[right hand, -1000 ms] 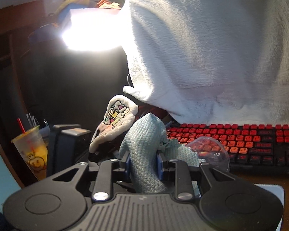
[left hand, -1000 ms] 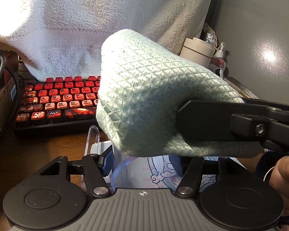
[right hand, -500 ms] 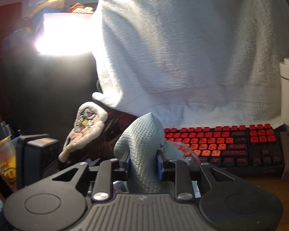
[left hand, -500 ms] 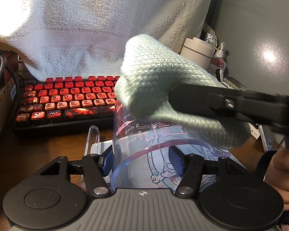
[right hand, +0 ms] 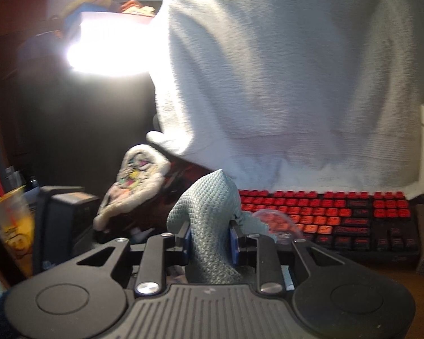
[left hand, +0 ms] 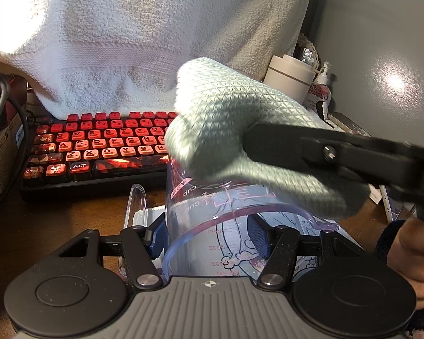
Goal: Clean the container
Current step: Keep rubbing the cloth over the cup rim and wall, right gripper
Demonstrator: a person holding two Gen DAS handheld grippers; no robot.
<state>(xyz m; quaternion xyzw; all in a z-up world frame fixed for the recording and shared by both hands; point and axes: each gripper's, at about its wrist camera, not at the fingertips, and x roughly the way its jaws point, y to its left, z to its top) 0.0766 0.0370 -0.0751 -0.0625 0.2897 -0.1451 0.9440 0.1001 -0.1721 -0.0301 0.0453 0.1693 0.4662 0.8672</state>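
Left wrist view shows the left hand-held gripper [left hand: 209, 238] clamped on a clear measuring cup [left hand: 212, 226], held tilted above the desk [left hand: 56, 220] at 6 o'clock. At 3 o'clock, the right hand-held gripper [right hand: 209, 243] pinches a pale green cloth [left hand: 240, 141] bunched against the cup's rim. Wiping looks under way; next, the cloth probably needs pushing deeper inside without loosening the cup. A red keyboard [left hand: 99, 144] sits close at 10 o'clock under a draped white towel [left hand: 141, 36], with a cream jar [left hand: 289, 76] at 1 o'clock limiting elbow room.
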